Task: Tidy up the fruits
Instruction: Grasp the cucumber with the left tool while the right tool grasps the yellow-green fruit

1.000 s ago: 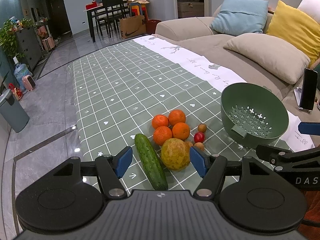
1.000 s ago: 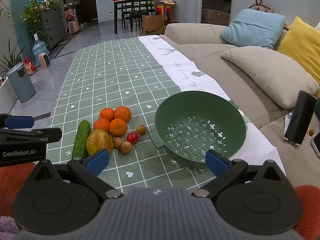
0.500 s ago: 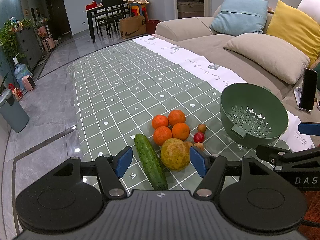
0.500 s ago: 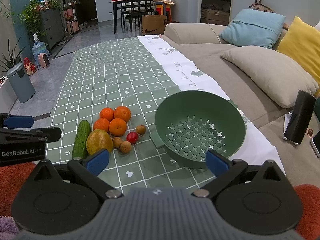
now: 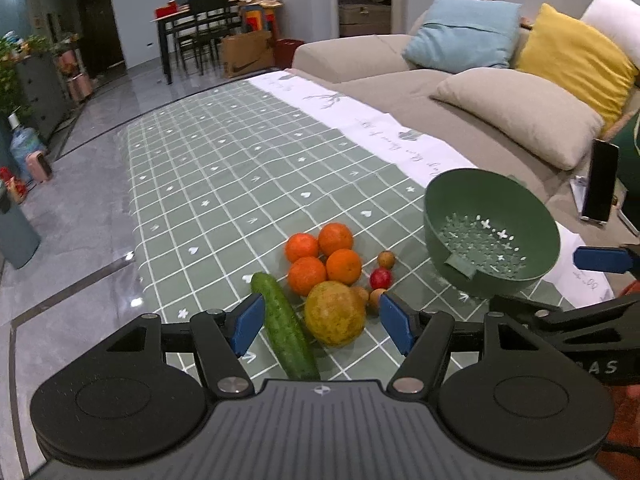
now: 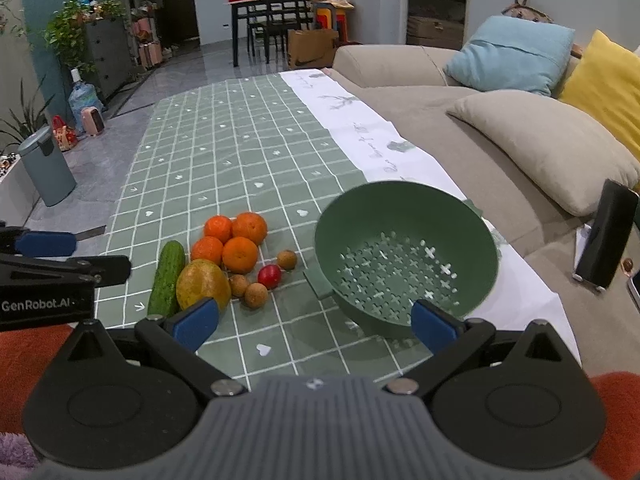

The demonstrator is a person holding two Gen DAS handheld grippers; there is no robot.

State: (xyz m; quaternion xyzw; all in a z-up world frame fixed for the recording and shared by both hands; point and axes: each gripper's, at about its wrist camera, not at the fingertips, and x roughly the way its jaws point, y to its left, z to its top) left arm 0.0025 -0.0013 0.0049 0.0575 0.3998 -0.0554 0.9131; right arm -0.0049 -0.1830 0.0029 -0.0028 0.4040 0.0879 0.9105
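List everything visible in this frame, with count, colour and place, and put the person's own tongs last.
oranges: four, orange, clustered on the green checked cloth, left of the colander
cucumber: one, dark green, leftmost of the pile
mango: one, yellow-green, beside the cucumber, in front of the oranges
small red fruit: one, red, between pile and colander
small brown fruits: three, brown, around the red one
colander: one, green, empty, right of the fruit
tablecloth: one, green grid with white border
phone: one, black, propped on the sofa
left tongs: blue pads, open, empty
right tongs: blue pads, open, empty
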